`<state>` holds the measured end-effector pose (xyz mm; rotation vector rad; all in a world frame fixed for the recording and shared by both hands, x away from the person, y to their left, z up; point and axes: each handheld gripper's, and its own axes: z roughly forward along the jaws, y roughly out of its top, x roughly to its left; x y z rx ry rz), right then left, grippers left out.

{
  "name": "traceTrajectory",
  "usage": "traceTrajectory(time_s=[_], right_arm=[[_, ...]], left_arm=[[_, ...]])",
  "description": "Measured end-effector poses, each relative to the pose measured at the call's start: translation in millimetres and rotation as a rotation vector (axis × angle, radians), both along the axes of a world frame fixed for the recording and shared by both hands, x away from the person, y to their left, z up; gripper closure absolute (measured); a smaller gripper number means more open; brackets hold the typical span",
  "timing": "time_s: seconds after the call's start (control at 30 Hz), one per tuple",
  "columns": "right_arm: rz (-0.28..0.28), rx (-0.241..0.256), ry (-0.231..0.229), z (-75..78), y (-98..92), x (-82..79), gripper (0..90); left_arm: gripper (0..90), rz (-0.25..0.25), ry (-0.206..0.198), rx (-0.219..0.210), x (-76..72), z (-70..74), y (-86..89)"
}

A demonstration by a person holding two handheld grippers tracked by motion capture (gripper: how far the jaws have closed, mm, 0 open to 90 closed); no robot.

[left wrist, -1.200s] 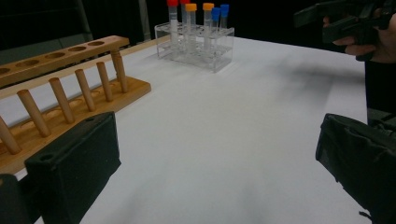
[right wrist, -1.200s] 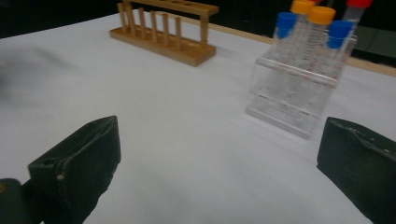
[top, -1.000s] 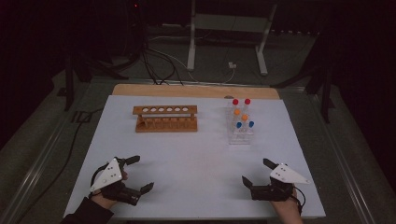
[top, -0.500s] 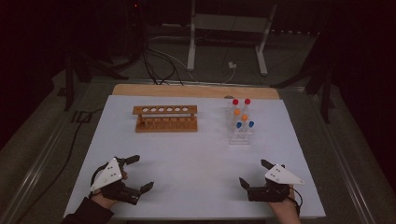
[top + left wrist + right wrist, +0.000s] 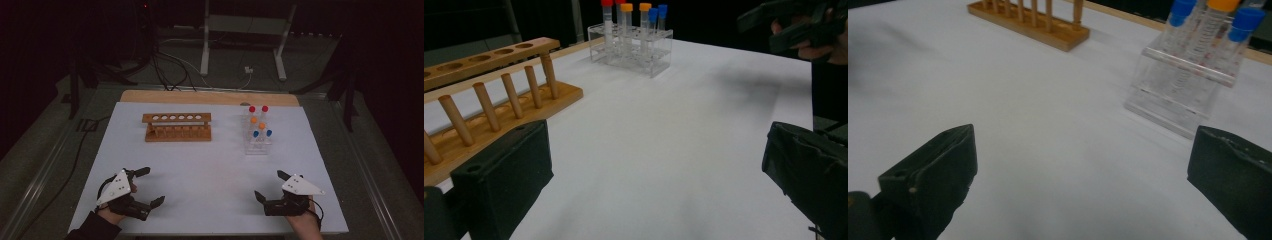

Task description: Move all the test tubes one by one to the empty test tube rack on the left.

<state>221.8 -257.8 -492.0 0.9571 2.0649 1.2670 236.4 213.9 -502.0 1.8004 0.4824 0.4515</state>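
A clear plastic rack (image 5: 258, 142) stands on the right half of the white desk (image 5: 210, 175), toward its far side. Six capped tubes stand upright in it in three pairs: two red-capped tubes (image 5: 258, 109) at the back, two orange-capped tubes (image 5: 257, 123) in the middle, two blue-capped tubes (image 5: 262, 134) nearest the person. The tubes look transparent with printed markings on their walls. To the left of it, well apart, sits a wooden rack (image 5: 176, 127) with a row of six round holes in its top bar, all unfilled. The left gripper (image 5: 150, 186) rests at the near left of the desk, jaws spread wide with nothing between them. The right gripper (image 5: 271, 185) rests at the near right, jaws likewise spread wide apart.
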Motion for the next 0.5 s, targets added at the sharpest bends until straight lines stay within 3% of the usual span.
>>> traceTrajectory(time_s=[0.27, 0.5], right_arm=[[0.008, 0.036, -0.006, 18.3, 3.6, -1.2, 0.0], [-0.008, 0.051, -0.053, 32.5, 4.9, -3.1, 0.0]], left_arm=[[0.5, -0.004, 0.002, 0.004, 0.6, -0.5, -1.1], [0.5, 0.002, 0.0, 0.0, 0.4, 0.1, 0.2]])
